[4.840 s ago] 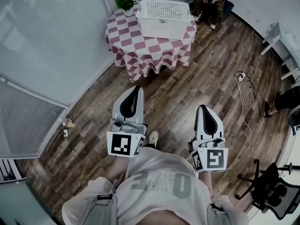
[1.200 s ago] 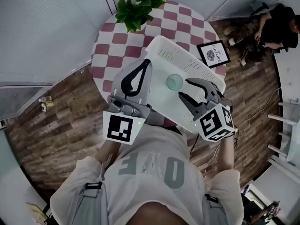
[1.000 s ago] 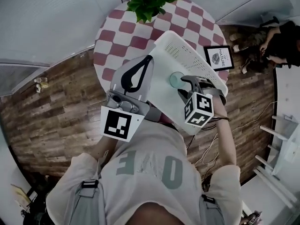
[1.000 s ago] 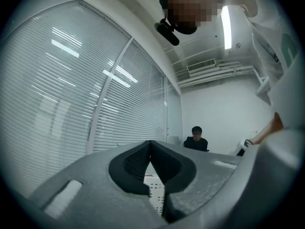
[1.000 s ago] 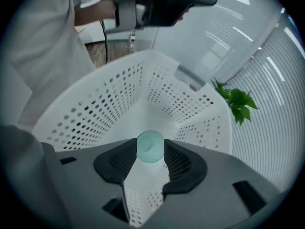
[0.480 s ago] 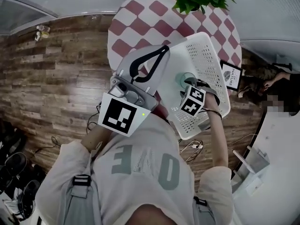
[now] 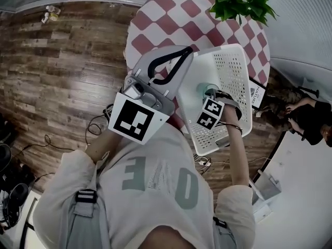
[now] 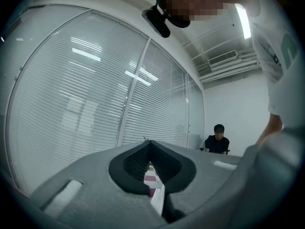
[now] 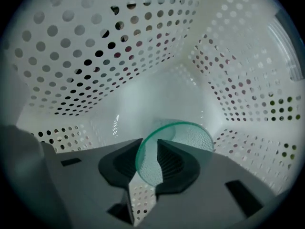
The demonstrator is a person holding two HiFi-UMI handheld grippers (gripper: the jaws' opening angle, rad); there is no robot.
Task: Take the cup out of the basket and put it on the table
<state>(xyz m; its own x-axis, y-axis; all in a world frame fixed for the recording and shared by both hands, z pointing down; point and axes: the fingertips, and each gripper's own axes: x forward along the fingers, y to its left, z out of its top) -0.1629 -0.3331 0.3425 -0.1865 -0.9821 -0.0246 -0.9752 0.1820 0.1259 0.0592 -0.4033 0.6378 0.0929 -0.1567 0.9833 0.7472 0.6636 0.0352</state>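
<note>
Right gripper (image 9: 156,146), jaws just closing, reaches over the round checked-cloth table (image 7: 171,14) into the white perforated plastic basket (image 7: 234,69), pinching the wall of the dimpled green glass cup (image 9: 193,133). Left gripper (image 8: 149,142) is closed, empty.

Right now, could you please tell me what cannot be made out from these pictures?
- Head view: most of the cup is covered by the right gripper, whose jaws have just been closing with its wall between them.
- Right gripper view: the jaws hide the cup's base.
- Left gripper view: the body of the left gripper hides nearly all of the basket.
- Head view: the framed sign is too small to read.
</note>
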